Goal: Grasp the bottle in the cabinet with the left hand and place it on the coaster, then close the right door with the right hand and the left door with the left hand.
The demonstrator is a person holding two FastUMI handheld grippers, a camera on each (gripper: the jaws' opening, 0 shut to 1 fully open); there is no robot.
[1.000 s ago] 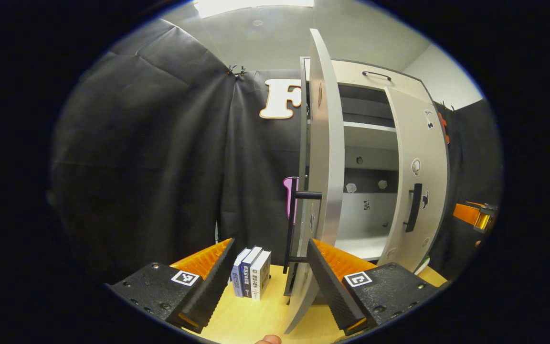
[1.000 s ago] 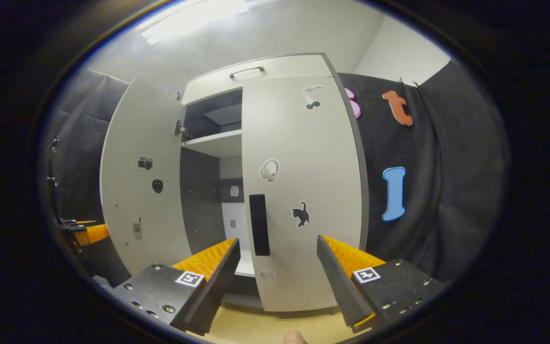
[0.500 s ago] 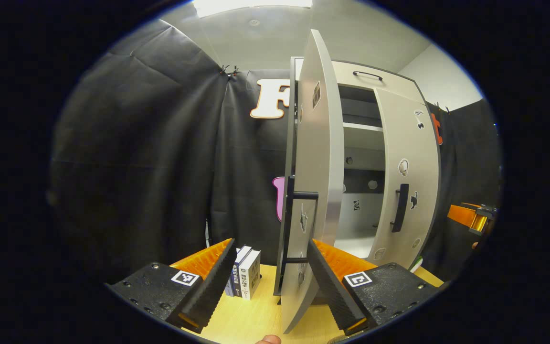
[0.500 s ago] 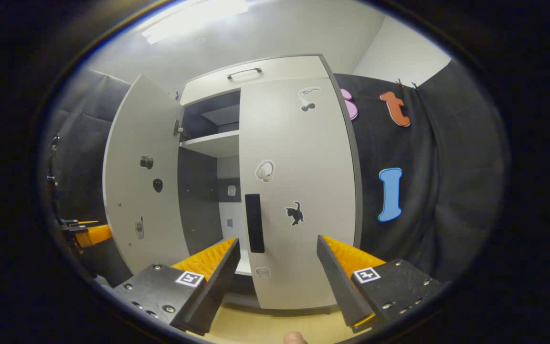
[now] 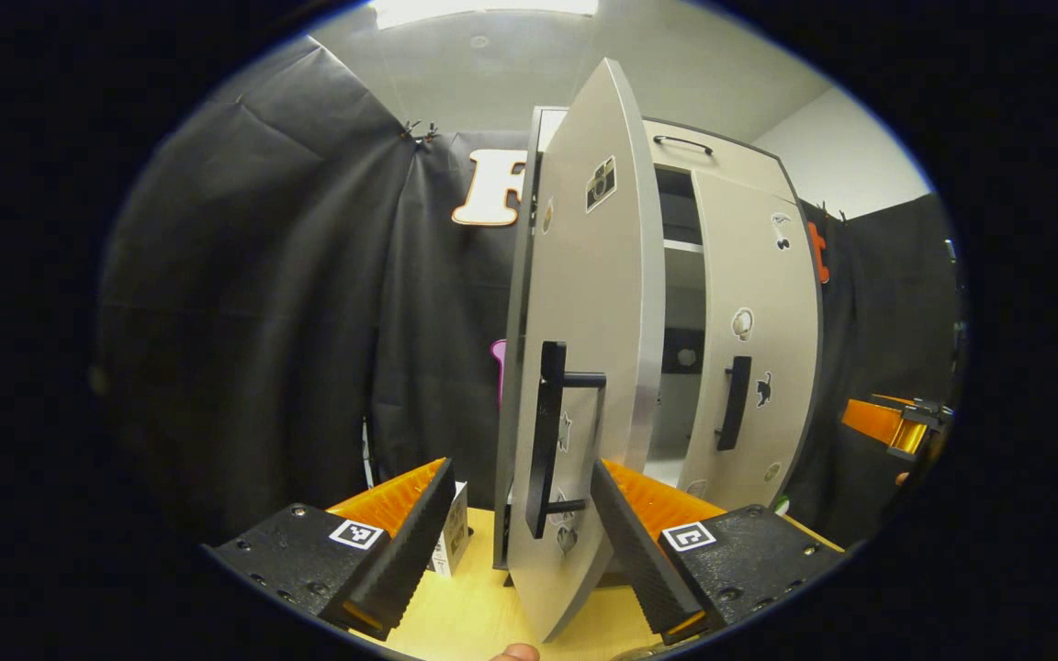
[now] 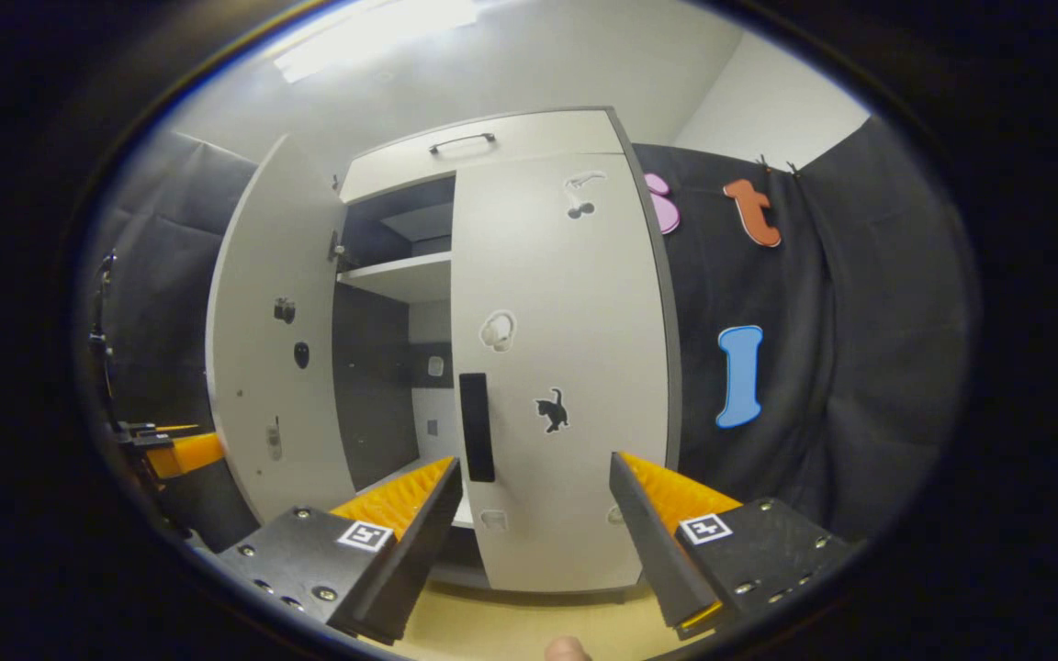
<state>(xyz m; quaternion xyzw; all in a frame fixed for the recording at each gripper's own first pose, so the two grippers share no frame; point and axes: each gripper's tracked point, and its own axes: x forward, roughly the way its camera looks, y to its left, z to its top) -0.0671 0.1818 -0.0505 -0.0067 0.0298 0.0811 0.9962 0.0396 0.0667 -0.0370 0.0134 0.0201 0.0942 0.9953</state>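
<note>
My left gripper (image 5: 522,528) gapes wide, empty, the left door (image 5: 584,303) edge at twelve o'clock, ajar. My right gripper (image 6: 536,528) is spread, holding nothing; the right door (image 6: 575,367) sits nearly shut, a gap at ten o'clock.

In the left gripper view, the left door (image 5: 584,303) stood edge-on and hid most of the cabinet's inside (image 5: 676,367); just a narrow strip showed between it and the right door (image 5: 754,330). A book (image 5: 455,532) at the tabletop's (image 5: 474,610) far edge was mostly covered by the left gripper's near finger (image 5: 400,542). The other gripper (image 5: 896,427) was cut off at the right edge. In the right gripper view, the stickers on the left door (image 6: 276,330) were too small to tell, perhaps a camera among them.
</note>
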